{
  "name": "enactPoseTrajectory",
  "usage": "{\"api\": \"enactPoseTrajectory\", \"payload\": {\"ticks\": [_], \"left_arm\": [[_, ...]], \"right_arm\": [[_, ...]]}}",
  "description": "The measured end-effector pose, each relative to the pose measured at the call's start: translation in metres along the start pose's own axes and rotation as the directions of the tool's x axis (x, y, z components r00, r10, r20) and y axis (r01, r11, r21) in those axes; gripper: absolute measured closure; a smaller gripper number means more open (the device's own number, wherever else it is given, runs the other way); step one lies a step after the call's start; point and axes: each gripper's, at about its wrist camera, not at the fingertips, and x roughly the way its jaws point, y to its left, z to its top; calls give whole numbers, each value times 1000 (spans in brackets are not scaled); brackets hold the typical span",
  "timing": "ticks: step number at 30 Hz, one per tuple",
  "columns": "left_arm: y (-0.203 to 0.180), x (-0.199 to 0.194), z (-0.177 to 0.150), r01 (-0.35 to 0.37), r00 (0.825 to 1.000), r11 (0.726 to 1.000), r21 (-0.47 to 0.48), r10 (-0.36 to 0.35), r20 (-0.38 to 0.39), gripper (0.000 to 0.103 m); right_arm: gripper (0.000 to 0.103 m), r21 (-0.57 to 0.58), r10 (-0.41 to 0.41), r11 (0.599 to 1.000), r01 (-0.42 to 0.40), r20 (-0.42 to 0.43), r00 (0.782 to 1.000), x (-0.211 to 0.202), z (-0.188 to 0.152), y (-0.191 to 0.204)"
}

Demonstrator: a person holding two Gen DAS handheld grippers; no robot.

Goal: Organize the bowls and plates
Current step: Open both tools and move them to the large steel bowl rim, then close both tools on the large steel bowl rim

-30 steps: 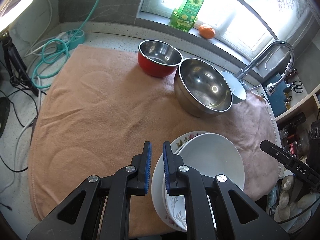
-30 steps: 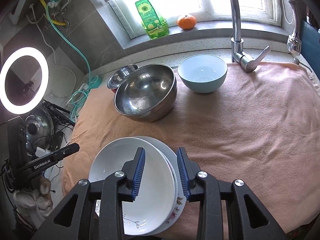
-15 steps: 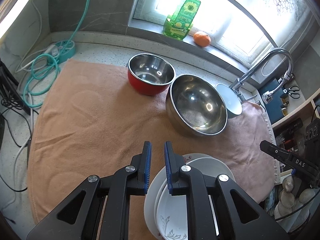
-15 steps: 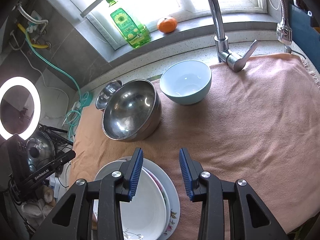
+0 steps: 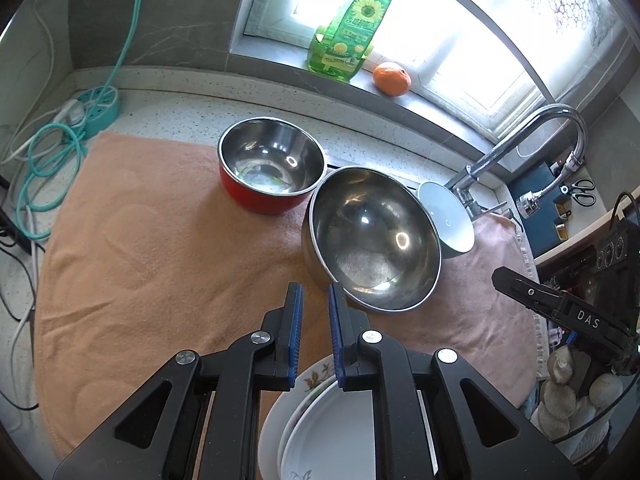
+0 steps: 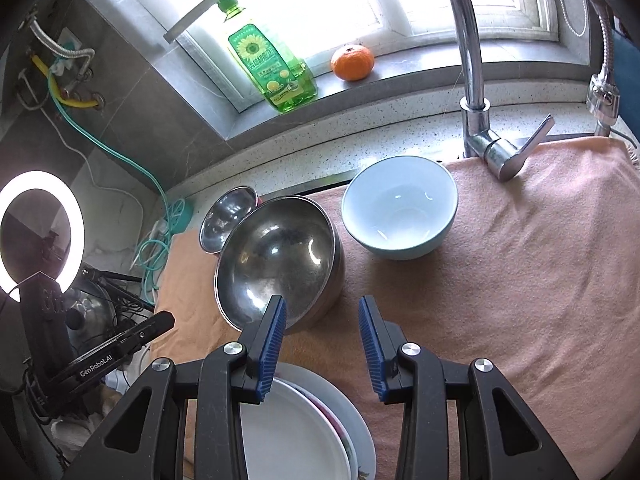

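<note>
Nearby, white floral-rimmed plates (image 5: 320,412) lie stacked; left gripper (image 5: 315,312) nearly closed, right gripper (image 6: 322,320) apart, both empty.

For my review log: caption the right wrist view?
Open right gripper above stacked plates, facing steel bowl and blue bowl.

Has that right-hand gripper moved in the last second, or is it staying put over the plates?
Yes. The right gripper has moved off the stacked white plates, toward the large steel bowl and pale blue bowl, with nothing between its fingers.

Bright window (image 5: 420,20) backlight (fisheye-warped edges)
</note>
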Motion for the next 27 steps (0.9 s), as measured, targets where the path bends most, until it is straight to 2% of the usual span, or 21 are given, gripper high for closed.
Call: {"api": "enactPoseTrajectory", "payload": {"ticks": [11, 27], "left_arm": [[0, 28, 13, 3, 999, 1000, -2, -3, -43, 91], [4, 48, 23, 11, 997, 1000, -17, -12, -75, 91]], "right_arm": [[76, 42, -2, 999, 5, -63, 998, 44, 10, -7], [80, 40, -11, 999, 16, -109, 994, 74, 20, -4]]}}
